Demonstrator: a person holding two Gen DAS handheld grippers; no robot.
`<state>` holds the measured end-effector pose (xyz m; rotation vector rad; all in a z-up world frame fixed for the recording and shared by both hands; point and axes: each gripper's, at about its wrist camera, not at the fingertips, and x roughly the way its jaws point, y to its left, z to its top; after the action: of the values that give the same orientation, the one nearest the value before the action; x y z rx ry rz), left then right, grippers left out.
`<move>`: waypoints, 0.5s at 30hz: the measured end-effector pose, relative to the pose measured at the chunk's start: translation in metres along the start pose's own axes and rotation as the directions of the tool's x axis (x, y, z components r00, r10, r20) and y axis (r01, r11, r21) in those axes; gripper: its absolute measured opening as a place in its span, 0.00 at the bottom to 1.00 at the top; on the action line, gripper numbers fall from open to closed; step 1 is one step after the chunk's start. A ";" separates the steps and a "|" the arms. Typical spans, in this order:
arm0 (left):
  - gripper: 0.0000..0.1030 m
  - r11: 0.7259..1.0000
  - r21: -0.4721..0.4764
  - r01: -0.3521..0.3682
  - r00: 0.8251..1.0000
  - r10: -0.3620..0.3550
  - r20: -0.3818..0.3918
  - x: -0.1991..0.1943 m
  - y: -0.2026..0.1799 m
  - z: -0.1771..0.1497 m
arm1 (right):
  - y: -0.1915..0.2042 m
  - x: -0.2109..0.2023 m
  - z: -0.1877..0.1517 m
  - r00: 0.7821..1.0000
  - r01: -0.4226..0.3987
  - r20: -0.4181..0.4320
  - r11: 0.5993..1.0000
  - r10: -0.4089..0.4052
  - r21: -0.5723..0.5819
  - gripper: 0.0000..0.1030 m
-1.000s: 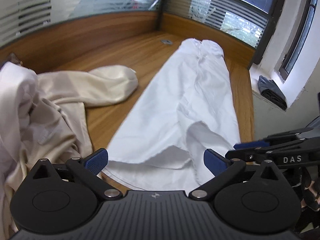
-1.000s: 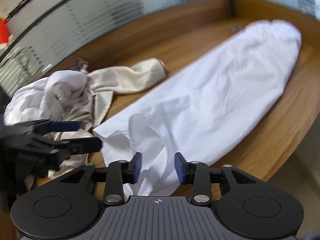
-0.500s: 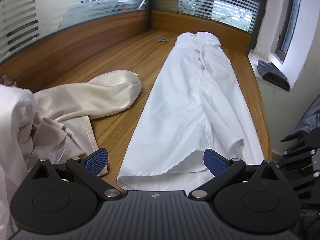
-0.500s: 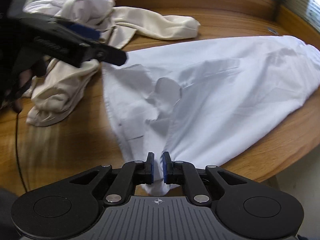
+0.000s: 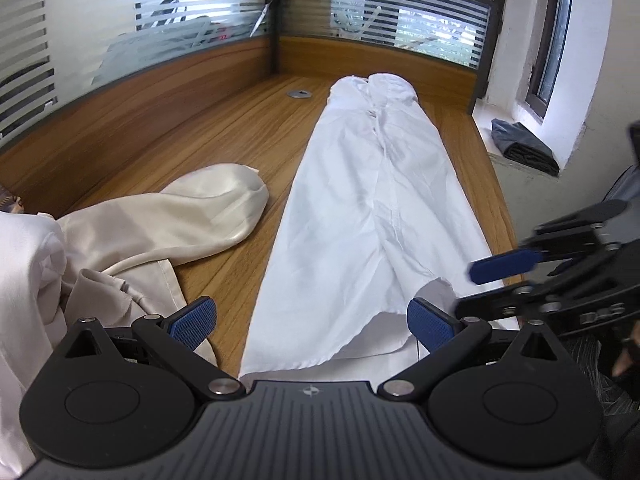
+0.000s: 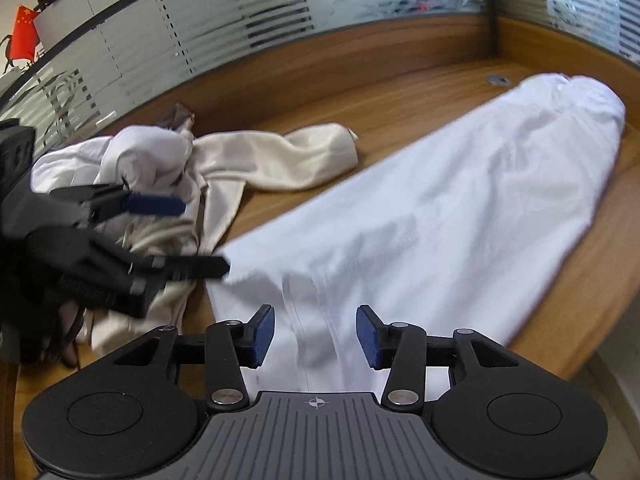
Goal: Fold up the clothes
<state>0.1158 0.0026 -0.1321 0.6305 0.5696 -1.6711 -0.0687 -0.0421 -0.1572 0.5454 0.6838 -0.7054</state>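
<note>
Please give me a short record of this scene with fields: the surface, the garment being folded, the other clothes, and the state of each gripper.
surface: wooden desk with striped glass partitions behind it
garment being folded: white garment, laid out long and narrow, near hem at the desk edge
other clothes: cream garment crumpled to the left of the white one, apart from it at the far end
left gripper: open, above the near hem, holding nothing
right gripper: open, above the near end of the white garment, holding nothing
windowsill: folded dark cloth
</note>
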 end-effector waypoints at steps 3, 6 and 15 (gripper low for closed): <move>0.99 1.000 0.004 0.012 1.000 -0.012 0.018 -0.006 0.005 0.004 | 0.009 0.022 0.003 0.999 0.032 -0.025 0.998 -0.033 -0.050 0.43; 0.99 0.999 0.047 0.026 0.999 -0.027 0.022 -0.009 0.003 0.007 | 0.011 0.035 0.003 0.995 0.082 -0.051 0.994 -0.086 -0.070 0.10; 0.91 0.991 0.094 0.097 0.994 -0.102 0.046 0.013 -0.015 0.013 | -0.003 -0.029 0.000 0.992 0.095 0.077 0.994 -0.099 0.052 0.07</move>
<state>0.0974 -0.0132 -0.1307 0.6326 0.4964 -1.8103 -0.0877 -0.0322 -0.1368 0.5278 0.6237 -0.8320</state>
